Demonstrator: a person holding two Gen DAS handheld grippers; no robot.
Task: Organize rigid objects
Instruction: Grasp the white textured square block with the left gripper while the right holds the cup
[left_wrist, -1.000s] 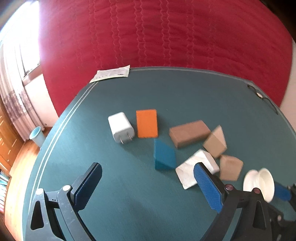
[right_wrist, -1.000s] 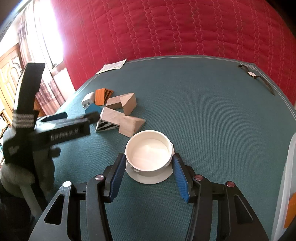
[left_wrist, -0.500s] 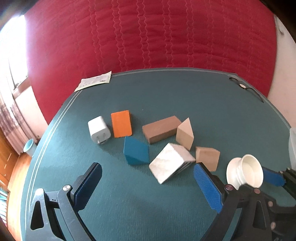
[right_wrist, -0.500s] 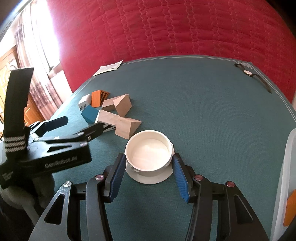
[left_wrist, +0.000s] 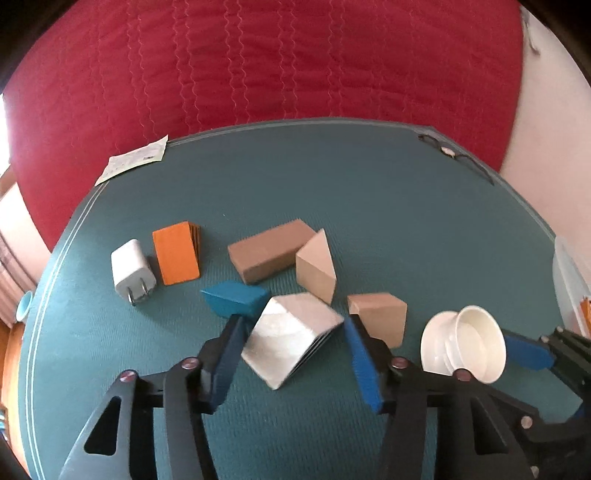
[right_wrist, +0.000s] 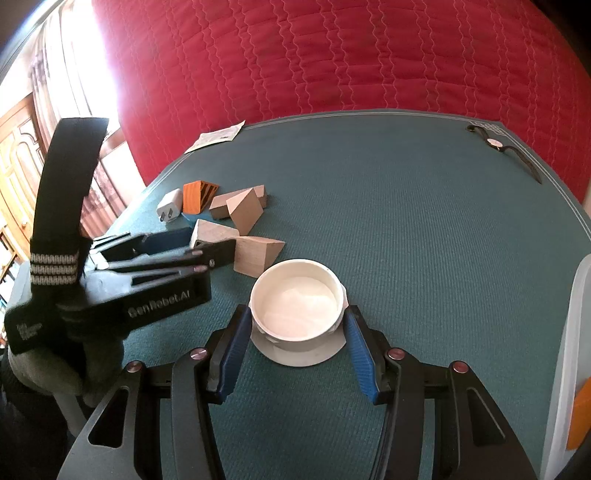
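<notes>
My left gripper is open, its fingers on either side of a white wedge block on the teal table. Around it lie a blue wedge, a brown brick, a tan prism, a tan block, an orange block and a white charger plug. My right gripper is shut on a white bowl with a saucer under it. The bowl also shows in the left wrist view.
A paper slip lies at the table's far left edge and a wristwatch at the far right. A translucent bin stands at the right edge. A red quilt hangs behind the table.
My left gripper has moved forward and down onto the white wedge and its fingers have narrowed around it. My right gripper still holds the bowl in place.
</notes>
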